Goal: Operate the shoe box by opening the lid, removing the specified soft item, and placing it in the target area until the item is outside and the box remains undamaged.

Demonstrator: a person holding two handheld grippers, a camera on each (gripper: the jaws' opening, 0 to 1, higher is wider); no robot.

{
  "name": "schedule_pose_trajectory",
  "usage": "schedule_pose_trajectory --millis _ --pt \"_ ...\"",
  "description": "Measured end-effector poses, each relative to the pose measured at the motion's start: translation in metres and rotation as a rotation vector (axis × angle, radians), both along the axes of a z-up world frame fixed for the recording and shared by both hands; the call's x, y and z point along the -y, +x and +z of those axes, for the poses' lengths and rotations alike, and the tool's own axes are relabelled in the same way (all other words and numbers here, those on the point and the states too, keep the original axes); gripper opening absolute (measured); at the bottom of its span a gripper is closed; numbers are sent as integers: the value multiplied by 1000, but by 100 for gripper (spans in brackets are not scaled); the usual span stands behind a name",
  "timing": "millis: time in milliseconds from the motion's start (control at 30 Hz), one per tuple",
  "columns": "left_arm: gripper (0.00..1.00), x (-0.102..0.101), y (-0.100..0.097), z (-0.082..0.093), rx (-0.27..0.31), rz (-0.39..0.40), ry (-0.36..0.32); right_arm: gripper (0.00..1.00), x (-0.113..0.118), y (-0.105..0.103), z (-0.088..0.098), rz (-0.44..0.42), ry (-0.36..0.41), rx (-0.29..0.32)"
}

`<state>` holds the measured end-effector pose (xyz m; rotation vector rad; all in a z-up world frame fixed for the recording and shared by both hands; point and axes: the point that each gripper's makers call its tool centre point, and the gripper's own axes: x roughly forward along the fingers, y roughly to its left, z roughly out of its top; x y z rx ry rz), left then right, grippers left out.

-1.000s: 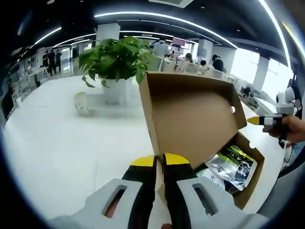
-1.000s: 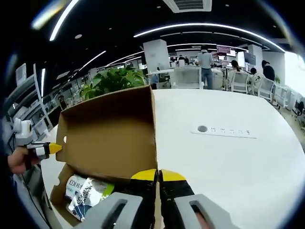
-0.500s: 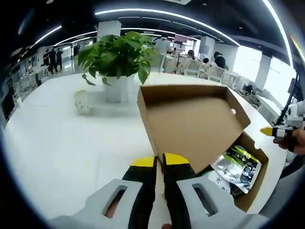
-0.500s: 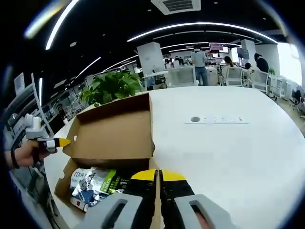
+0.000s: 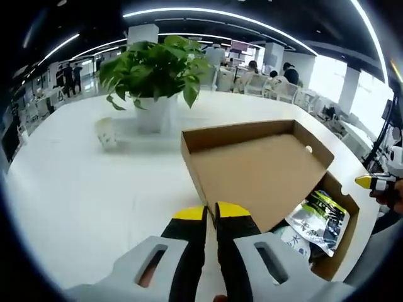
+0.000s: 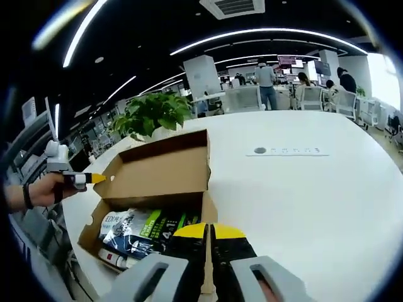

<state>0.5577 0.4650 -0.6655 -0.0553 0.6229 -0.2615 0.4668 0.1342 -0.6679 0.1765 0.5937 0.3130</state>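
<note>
The box sits on the white bench, lid swung back — soft packets lie inside. Both hand-held grippers are pinched on the lid's edge; a plant stands far.

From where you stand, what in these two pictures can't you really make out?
- Left gripper view: the near part of the box inside is hidden behind the lid and the left claw.
- Right gripper view: the right claw covers the near corner of the pouches, and their print is too small to read.
- Right gripper view: the strip far off on the table is too small to identify.
</note>
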Motion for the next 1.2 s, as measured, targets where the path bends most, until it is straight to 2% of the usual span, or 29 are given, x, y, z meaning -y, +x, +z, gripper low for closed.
schedule_pose_trajectory --millis 333,1200 --pt "4 -1 4 -4 -12 0 9 0 -5 -11 -4 8 7 -7" --pt "4 -2 14 -19 -46 3 13 0 -17 -23 -5 25 44 -5"
